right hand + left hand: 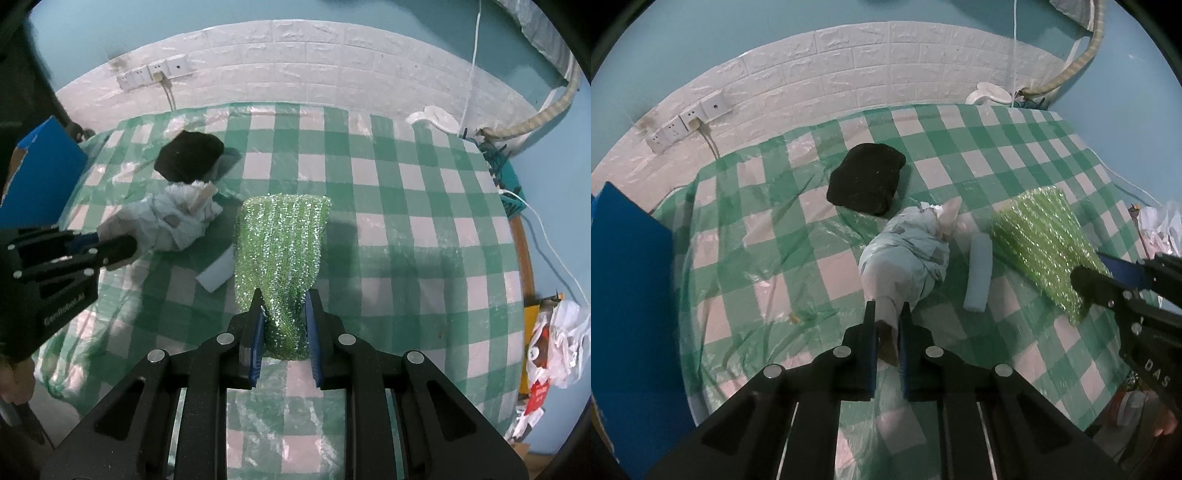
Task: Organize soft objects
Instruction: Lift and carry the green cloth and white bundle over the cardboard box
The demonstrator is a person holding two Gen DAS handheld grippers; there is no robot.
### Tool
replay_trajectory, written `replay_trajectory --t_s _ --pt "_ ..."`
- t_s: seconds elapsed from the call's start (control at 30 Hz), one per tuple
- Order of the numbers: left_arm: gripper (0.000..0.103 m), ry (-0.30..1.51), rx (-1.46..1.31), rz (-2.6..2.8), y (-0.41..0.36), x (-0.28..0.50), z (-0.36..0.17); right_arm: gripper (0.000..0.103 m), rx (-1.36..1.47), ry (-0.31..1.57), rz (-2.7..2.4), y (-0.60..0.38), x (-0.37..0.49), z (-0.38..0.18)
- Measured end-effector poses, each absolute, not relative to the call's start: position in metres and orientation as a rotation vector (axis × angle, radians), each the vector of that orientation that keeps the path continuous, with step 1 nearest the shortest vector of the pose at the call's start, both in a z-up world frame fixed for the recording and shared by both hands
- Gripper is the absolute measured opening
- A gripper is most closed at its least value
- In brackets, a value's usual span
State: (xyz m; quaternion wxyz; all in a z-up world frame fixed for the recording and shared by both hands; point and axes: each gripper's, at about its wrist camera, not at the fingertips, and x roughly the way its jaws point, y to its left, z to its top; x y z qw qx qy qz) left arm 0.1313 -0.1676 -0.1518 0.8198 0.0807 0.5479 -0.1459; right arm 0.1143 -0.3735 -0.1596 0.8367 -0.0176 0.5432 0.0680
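My left gripper (888, 308) is shut on the near end of a crumpled pale blue and beige cloth bundle (908, 254), which lies on the green checked table cover (775, 258). The bundle also shows in the right wrist view (177, 218), with the left gripper (122, 247) at its near end. My right gripper (283, 299) is shut on the near end of a sparkly green scrubbing cloth (280, 243); that cloth shows at the right in the left wrist view (1045, 243). A black sponge (866, 179) lies behind the bundle. A pale blue foam piece (978, 273) lies between bundle and green cloth.
A blue box (631, 288) stands at the table's left edge. The white brick wall (886, 62) with sockets (687, 122) runs behind the table. A white object (434, 116) sits at the back right corner. Cables and plastic bags (557, 339) lie off the right edge.
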Motion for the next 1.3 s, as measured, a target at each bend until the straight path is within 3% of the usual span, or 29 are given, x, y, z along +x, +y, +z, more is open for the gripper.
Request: replay_trajectory --t_s 1.3 --pt "0.008 0.998 0.202 -0.185 -0.099 0.053 -0.062 0.019 -0.087 1.007 0.274 -0.303 0.086 -0.080"
